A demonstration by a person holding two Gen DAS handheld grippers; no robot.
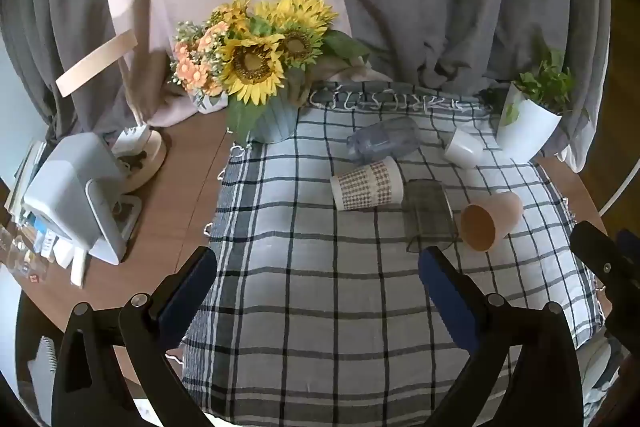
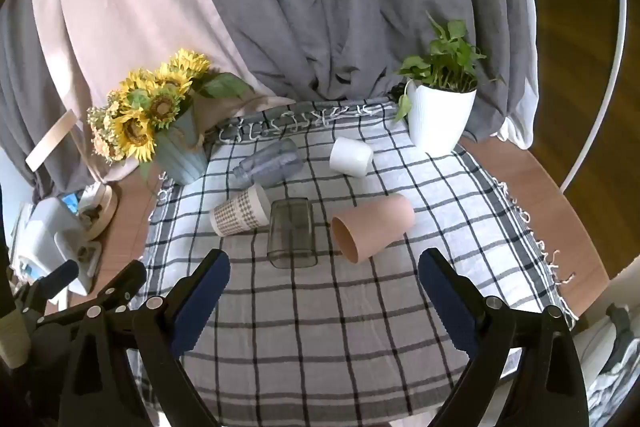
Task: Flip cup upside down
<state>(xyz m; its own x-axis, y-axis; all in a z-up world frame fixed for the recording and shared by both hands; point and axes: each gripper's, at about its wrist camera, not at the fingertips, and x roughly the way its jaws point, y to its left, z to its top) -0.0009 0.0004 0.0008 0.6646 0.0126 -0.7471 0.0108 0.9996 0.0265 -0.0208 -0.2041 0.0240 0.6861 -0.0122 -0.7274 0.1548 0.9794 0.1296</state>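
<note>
Several cups lie on their sides on the checked cloth [image 1: 320,307]. A pink cup [image 1: 490,221] [image 2: 372,227] has its mouth toward me. A houndstooth paper cup [image 1: 366,183] [image 2: 240,213], a smoky clear square cup [image 1: 428,215] [image 2: 291,233], a white cup [image 1: 464,148] [image 2: 351,155] and a clear bluish bottle [image 1: 382,143] [image 2: 269,163] lie near it. My left gripper [image 1: 318,277] is open and empty, short of the cups. My right gripper [image 2: 324,281] is open and empty, just short of the clear square cup and the pink cup.
A sunflower bouquet in a blue vase [image 1: 260,67] [image 2: 160,115] stands at the back left. A white potted plant [image 1: 528,123] [image 2: 440,107] stands at the back right. A grey device [image 1: 76,191] and clutter sit on the wooden table [image 1: 172,211] to the left. Curtains hang behind.
</note>
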